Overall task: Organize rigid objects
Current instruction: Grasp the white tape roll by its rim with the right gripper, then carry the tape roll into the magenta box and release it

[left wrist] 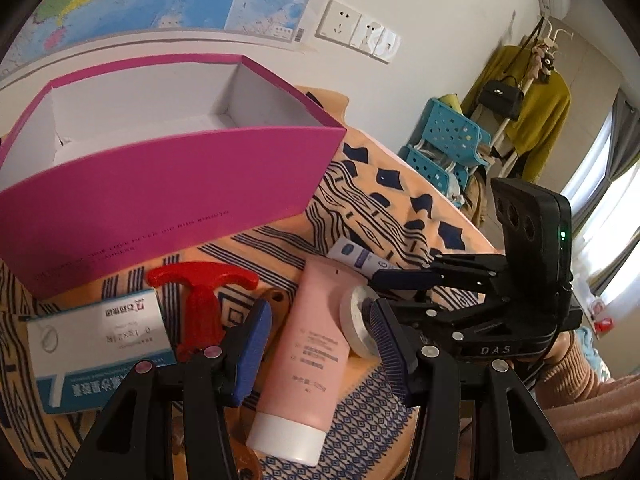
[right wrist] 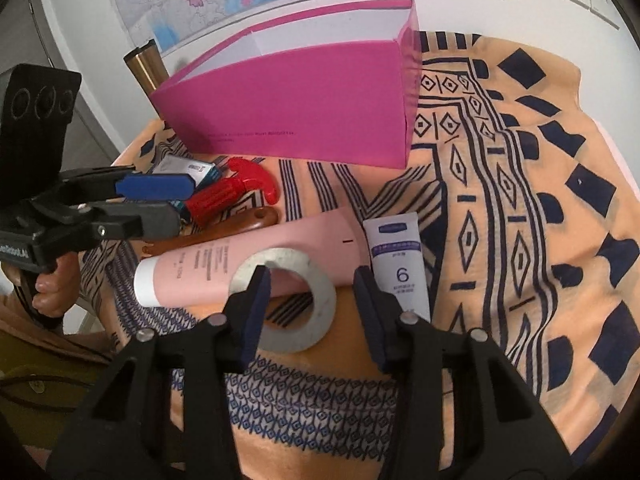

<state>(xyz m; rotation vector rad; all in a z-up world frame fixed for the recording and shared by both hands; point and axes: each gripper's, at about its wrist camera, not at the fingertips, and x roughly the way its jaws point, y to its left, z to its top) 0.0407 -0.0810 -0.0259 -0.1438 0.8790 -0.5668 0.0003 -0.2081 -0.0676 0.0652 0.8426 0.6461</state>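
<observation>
Pink and open-topped, the box point(left wrist: 168, 184) stands at the far side of an orange patterned cloth point(right wrist: 520, 208), its white inside holding nothing that shows. Nearer lie a pink tube point(right wrist: 248, 264) with a white cap, a grey ring point(right wrist: 320, 304) leaning on it, a small white tube point(right wrist: 400, 264) to the right, and a red handle point(left wrist: 202, 304) and a white-and-blue carton point(left wrist: 100, 340) to the left. Both grippers stand partly open and grip nothing. The left gripper point(left wrist: 316, 344) straddles the pink tube without pressing it. The right gripper point(right wrist: 312, 304) hangs over the ring, one finger point(right wrist: 256, 300) in front of its rim.
</observation>
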